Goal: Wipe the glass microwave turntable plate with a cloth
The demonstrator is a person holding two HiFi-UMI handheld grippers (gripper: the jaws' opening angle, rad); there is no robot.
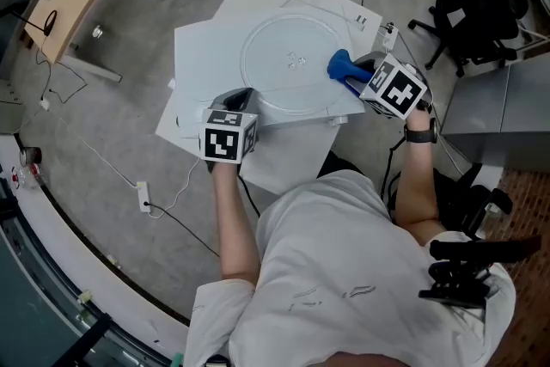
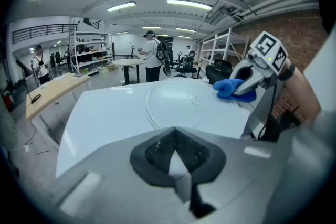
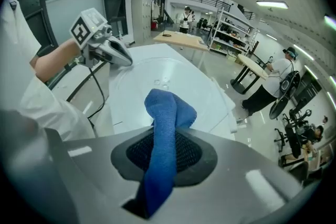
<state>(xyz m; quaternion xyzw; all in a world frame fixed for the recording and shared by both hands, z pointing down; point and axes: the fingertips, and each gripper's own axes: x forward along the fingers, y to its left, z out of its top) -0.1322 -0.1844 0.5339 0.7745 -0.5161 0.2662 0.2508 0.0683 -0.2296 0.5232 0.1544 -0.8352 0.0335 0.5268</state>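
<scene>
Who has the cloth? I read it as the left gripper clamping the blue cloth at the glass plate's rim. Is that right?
Not quite: it is the right gripper that clamps the blue cloth at the glass plate's rim. The right gripper view shows the cloth pinched between its jaws. The left gripper holds nothing.
</scene>
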